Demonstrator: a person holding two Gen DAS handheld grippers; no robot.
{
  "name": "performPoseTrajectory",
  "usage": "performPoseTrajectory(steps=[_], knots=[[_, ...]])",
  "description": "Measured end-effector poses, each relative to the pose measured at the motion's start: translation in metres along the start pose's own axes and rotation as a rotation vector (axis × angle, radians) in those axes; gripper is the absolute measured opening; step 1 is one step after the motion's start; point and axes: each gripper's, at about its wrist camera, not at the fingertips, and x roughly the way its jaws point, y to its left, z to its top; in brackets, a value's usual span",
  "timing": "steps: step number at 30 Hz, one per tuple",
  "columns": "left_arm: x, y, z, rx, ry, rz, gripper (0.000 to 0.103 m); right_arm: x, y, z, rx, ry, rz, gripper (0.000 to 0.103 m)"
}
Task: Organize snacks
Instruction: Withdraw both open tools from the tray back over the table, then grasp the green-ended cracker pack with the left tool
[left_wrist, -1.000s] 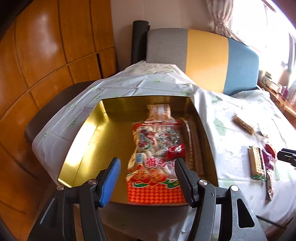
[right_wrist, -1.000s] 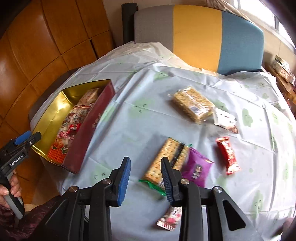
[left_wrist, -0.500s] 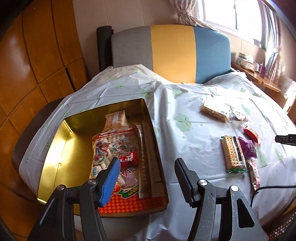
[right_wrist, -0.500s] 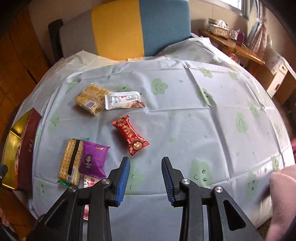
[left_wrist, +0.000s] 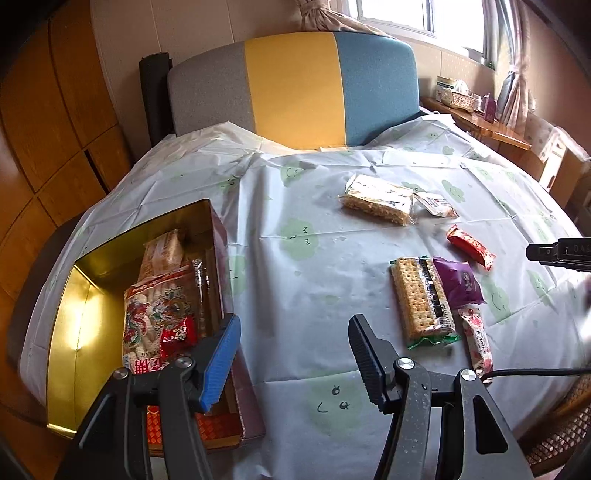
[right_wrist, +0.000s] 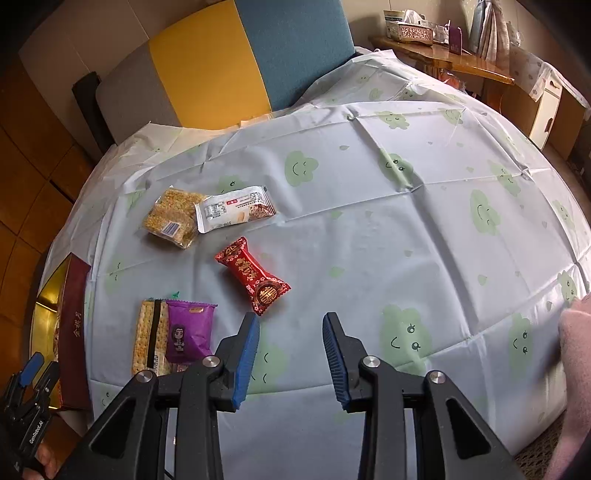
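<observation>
Tablecloth (right_wrist: 406, 229) bare beyond red candy (right_wrist: 253, 278)

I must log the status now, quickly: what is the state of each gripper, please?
Left gripper: open, holding nothing.
Right gripper: open, holding nothing; its jaws have just been opening, with nothing between them.

Both wrist views look steeply down, sharing the tablecloth (left_wrist: 314, 229) (right_wrist: 369, 240).

Home dining room: clothed table (right_wrist: 369, 206), upholstered chair (left_wrist: 295, 85), curtained window (left_wrist: 391, 14), wood-panelled wall (left_wrist: 48, 110).
</observation>
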Motion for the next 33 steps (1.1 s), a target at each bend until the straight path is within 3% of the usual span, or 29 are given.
performPoseTrajectory(steps=[19, 24, 28, 30, 33], knots=[[0.060, -0.079, 0.034, 0.126, 0.131, -0.216, 0.062, 0.003, -0.001, 0.001, 0.013, 0.019, 0.027, 0.038], [0.083, -0.102, 0.034, 0.188, 0.185, -0.225, 0.062, 0.004, -0.001, 0.001, 0.014, 0.021, 0.035, 0.038], [0.099, -0.106, 0.036, 0.176, 0.197, -0.217, 0.063, 0.004, -0.001, 0.001, 0.015, 0.024, 0.036, 0.038], [0.107, -0.102, 0.033, 0.142, 0.218, -0.236, 0.058, 0.005, -0.001, 0.000, 0.013, 0.031, 0.033, 0.038], [0.102, -0.091, 0.029, 0.131, 0.173, -0.220, 0.048, 0.007, 0.000, 0.000, 0.010, 0.039, 0.030, 0.038]])
